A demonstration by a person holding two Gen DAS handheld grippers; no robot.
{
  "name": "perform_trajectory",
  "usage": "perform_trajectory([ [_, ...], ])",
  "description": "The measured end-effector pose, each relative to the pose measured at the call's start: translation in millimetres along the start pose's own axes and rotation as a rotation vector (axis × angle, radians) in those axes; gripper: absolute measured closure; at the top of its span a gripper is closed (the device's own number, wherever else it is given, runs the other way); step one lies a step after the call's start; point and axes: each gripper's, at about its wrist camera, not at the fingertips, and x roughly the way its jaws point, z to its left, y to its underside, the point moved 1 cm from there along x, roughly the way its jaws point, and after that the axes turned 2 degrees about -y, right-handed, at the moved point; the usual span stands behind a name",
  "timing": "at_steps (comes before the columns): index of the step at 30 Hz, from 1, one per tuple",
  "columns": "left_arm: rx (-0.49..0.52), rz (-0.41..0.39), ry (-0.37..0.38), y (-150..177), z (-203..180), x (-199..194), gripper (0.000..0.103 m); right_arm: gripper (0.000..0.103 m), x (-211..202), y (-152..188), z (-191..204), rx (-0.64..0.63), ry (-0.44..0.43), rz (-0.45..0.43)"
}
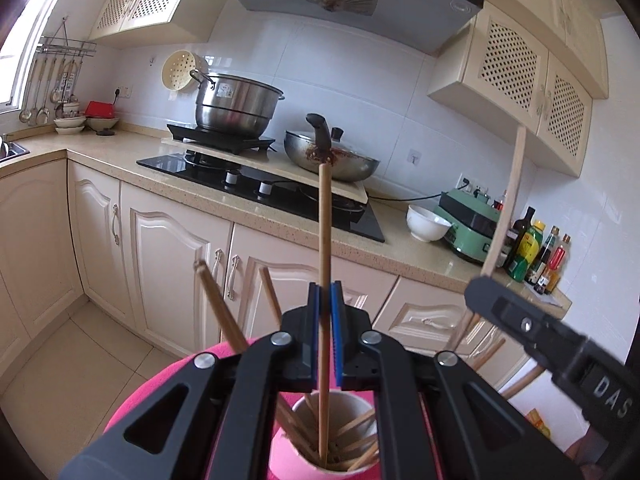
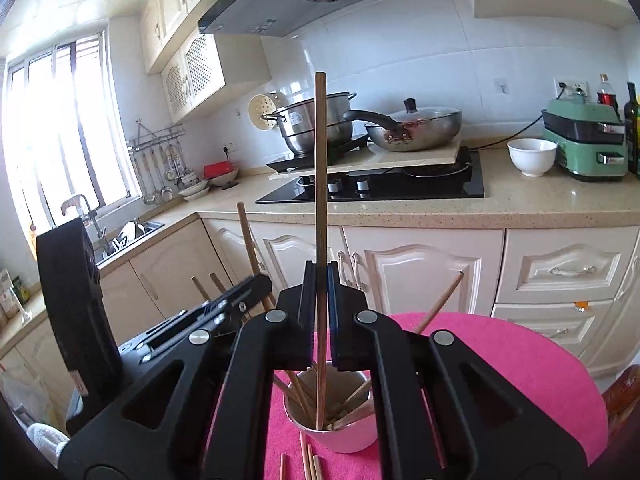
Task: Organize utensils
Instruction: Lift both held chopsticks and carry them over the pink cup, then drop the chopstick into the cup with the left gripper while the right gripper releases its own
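A white cup (image 1: 356, 408) stands on a pink round table (image 1: 160, 380) and holds several wooden chopsticks. My left gripper (image 1: 325, 296) is shut on one upright light chopstick (image 1: 325, 220) whose lower end reaches into the cup. My right gripper (image 2: 321, 276) is shut on a darker upright chopstick (image 2: 320, 160), its lower end in the same cup (image 2: 340, 436). The right gripper also shows at the right of the left wrist view (image 1: 480, 292). A few loose chopsticks (image 2: 308, 460) lie on the pink table (image 2: 500, 360) in front of the cup.
Behind runs a kitchen counter (image 2: 520, 200) with a black hob (image 2: 380, 188), a steel pot (image 1: 236, 104), a wok (image 1: 332, 156), a white bowl (image 2: 531, 156), a green cooker (image 2: 584, 144) and bottles (image 1: 536, 252). A sink (image 2: 132, 232) is at the left.
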Motion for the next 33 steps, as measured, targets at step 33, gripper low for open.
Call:
perform_trajectory([
  [33,0.004,0.19,-0.005,36.5,9.2,-15.3,0.08,0.096,-1.7,8.8,13.2,-0.132,0.0,0.068],
])
